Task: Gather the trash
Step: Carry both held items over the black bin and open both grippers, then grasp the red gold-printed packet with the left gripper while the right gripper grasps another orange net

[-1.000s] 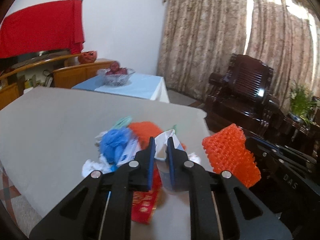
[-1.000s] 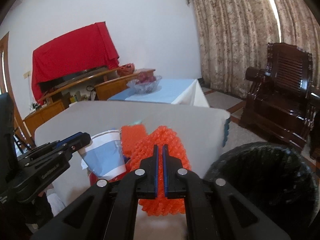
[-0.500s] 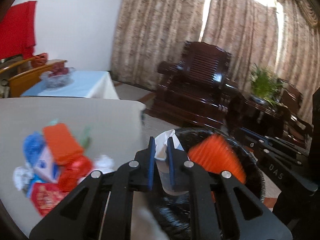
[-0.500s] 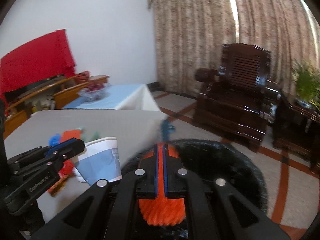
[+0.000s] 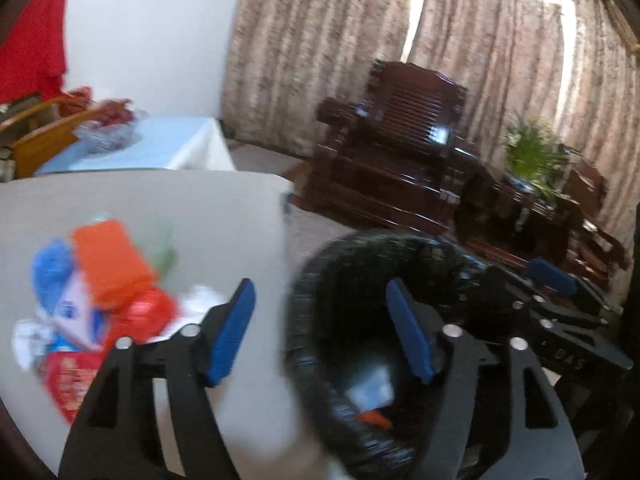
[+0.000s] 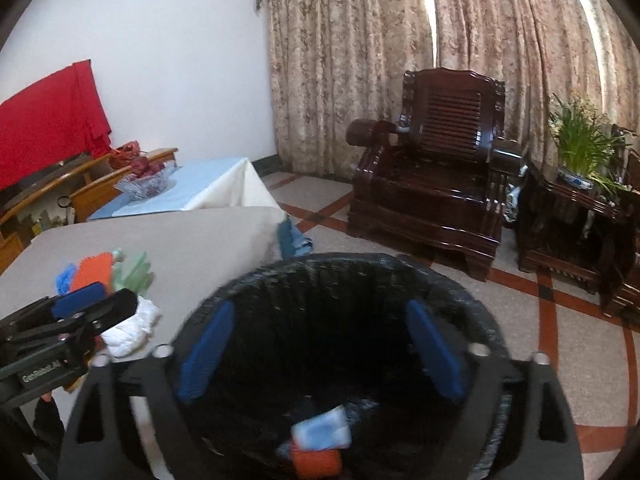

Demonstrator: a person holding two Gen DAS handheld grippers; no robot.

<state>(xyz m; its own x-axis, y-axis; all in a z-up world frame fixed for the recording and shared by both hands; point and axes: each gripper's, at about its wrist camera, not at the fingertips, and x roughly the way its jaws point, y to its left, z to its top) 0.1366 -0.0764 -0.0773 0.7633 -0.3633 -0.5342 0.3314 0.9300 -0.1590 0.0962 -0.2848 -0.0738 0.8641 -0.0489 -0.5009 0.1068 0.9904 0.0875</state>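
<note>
two pieces of trash lie at the bottom of the black-lined bin [image 6: 336, 280]: a white and blue paper cup [image 6: 322, 432] and an orange mesh piece [image 6: 316, 462] just beside it. both tools hang over the bin mouth. the right tool [image 6: 320, 356] has its jaws opening wide with nothing between them, and the left tool [image 5: 320, 332] is likewise opening, empty, straddling the bin rim and the edge of the surface [image 5: 192, 216]. the step in hand looks like the release, and it seems done cleanly, since both pieces show inside the liner and not on the rim. more trash waits on the surface just beside the bin: a blue crumple [image 5: 52, 276], a flat orange piece [image 5: 108, 264], red wrappers [image 5: 144, 316], pale green bits [image 6: 134, 272] and white tissue [image 6: 132, 328]. to do the next part well, i would keep both tools wide as they swing across to the pile, take one light item each from the near edge, and pinch soft things such as the tissue near the middle so they do not slip. the left view is blurred, so finer detail of the pile is hard to tell.
</note>
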